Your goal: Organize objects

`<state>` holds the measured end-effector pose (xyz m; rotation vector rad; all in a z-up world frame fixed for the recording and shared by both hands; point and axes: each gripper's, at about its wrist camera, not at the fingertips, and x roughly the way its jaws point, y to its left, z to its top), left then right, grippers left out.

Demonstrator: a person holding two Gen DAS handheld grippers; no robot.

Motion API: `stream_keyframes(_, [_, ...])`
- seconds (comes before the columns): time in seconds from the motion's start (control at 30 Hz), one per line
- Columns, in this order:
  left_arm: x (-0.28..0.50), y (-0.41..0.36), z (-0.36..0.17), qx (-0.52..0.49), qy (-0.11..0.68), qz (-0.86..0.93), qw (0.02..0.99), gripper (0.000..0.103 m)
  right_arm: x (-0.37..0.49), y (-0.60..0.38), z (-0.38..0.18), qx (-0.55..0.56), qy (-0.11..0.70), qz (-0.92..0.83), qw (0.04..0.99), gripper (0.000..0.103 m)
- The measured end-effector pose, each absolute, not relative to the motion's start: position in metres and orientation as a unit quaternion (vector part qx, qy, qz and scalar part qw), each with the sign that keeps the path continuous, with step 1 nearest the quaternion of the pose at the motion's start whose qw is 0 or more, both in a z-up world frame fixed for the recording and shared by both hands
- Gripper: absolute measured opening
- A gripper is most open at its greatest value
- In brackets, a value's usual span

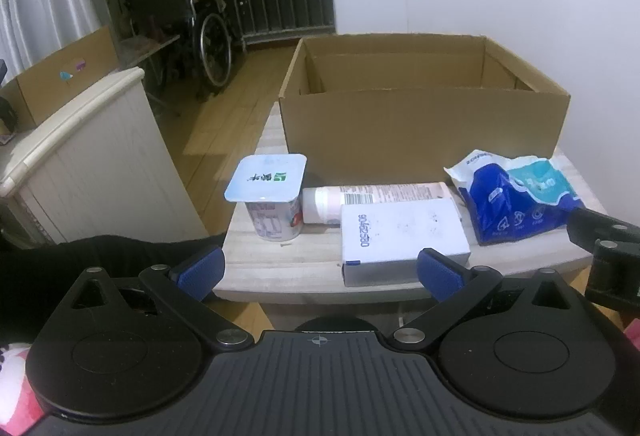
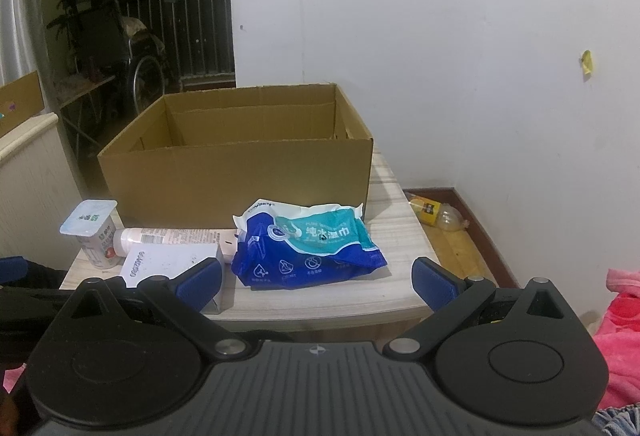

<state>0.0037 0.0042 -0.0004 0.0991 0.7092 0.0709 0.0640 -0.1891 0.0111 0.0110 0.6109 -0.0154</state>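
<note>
An open cardboard box (image 1: 420, 119) (image 2: 240, 171) stands at the back of a small wooden table (image 1: 304, 256) (image 2: 332, 300). In front of it sit a yogurt cup (image 1: 272, 195) (image 2: 94, 232), a lying white tube (image 1: 376, 195) (image 2: 168, 236), a white carton (image 1: 400, 240) (image 2: 168, 262) and a blue wet-wipes pack (image 1: 516, 199) (image 2: 312, 248). My left gripper (image 1: 320, 272) hovers open at the table's near edge, facing the carton. Also open, my right gripper (image 2: 316, 284) is in front of the wipes pack. Neither holds anything.
A white cabinet (image 1: 88, 163) stands left of the table. A wheelchair (image 1: 192, 23) and railing are behind. A plastic bottle (image 2: 436, 213) lies on the floor by the right wall. Pink cloth (image 2: 620, 320) is at the near right.
</note>
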Motion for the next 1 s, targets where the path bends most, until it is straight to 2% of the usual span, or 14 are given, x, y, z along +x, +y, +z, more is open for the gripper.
stream_keyframes(1.0, [0.0049,0.0043,-0.0010,0.049,0.344,0.036,0.937,0.103,0.0638,-0.1909,0.0116,0.014,0.305,-0.009,0.952,0.103])
